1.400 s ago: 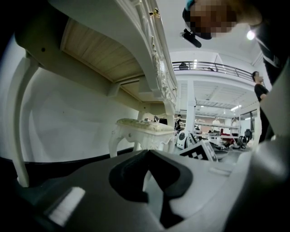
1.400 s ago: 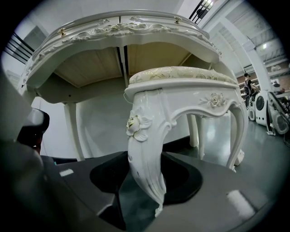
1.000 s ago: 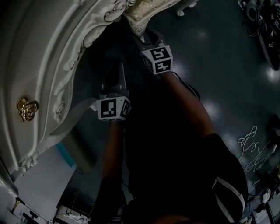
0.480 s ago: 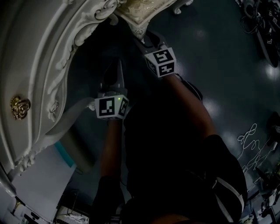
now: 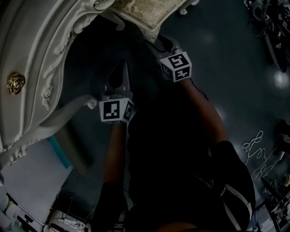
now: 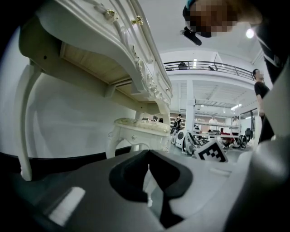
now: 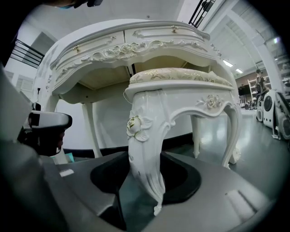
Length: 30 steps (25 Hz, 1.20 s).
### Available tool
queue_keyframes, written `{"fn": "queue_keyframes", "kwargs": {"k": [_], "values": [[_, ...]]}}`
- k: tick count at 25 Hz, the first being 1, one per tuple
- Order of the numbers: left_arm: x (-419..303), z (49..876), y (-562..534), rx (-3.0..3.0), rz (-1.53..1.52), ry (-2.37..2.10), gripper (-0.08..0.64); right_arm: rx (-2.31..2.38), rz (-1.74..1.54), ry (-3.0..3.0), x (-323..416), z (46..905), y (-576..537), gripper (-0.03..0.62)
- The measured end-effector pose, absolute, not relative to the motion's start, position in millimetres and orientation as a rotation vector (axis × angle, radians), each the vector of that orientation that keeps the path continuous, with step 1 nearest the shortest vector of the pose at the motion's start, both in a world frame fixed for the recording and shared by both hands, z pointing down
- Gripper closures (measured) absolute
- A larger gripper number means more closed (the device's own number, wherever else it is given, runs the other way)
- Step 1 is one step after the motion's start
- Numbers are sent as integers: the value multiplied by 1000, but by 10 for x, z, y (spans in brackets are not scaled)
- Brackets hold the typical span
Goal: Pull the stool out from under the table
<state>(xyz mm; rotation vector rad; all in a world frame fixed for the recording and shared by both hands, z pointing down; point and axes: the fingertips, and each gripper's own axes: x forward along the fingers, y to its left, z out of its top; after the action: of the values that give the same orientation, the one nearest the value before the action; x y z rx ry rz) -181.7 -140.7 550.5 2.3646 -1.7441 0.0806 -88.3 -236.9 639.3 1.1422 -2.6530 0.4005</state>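
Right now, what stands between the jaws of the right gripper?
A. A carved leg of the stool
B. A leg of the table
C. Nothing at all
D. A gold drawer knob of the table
A: in the right gripper view, the white stool leg with its rose ornament stands between the jaws of the right gripper, which seem to be closed on it.

Top edge seemingly crops most of stool [image 5: 145,11].
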Motion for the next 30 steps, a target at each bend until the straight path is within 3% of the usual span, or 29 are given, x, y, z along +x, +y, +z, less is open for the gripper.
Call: {"fn": "queue_keyframes", "kwargs": {"k": [30], "values": [[-1401, 5357, -497, 2327, 171, -1872, 551, 977, 356, -2741, 94, 6398, -1589, 388]]}}
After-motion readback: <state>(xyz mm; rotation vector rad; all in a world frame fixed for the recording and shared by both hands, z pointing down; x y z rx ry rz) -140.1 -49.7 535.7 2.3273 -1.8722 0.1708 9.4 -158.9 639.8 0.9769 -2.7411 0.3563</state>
